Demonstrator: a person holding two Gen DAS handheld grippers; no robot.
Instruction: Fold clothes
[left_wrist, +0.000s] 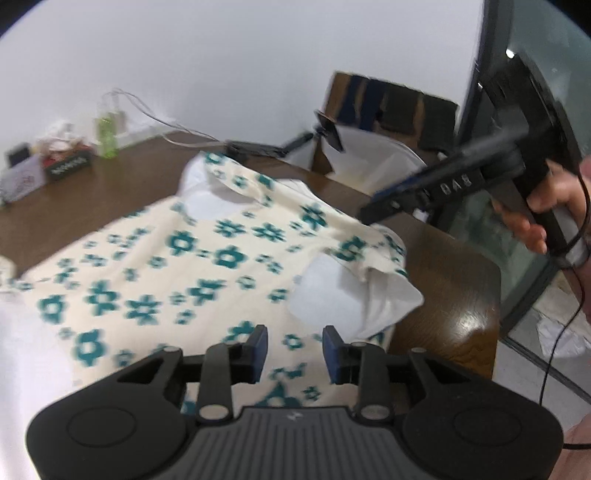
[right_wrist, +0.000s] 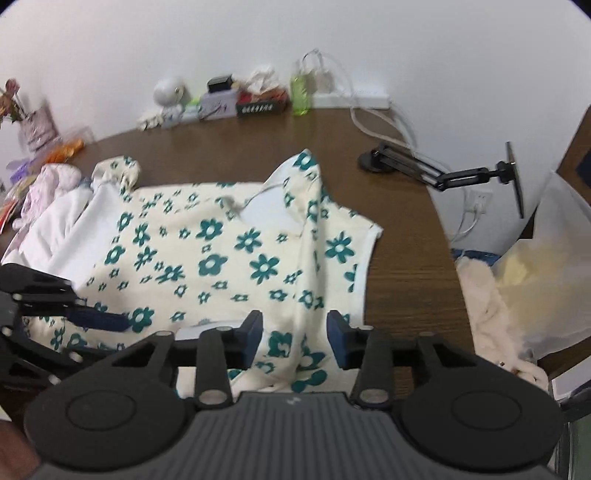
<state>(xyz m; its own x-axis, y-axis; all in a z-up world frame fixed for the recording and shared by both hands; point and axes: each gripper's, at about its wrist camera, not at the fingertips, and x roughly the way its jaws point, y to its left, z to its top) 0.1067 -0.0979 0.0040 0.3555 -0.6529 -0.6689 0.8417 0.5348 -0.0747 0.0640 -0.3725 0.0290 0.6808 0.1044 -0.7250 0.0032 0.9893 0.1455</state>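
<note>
Cream cotton shirt with teal flower print (right_wrist: 221, 258) lies spread on the brown wooden table (right_wrist: 402, 266), white lining showing at its neck. We hold the left gripper (left_wrist: 294, 349) and right gripper (right_wrist: 294, 339) above its near hem, each with blue-padded jaws apart and nothing pinched between them.

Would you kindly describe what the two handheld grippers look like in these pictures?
Both are alike: the left gripper and right gripper have black linkage arms with silver pivot pins, dark blue pads on the fingertips, and a ribbed grey body between two round black housings. From the left camera, the right gripper shows white digits on its side, a black handle and a thin black cable.
</note>
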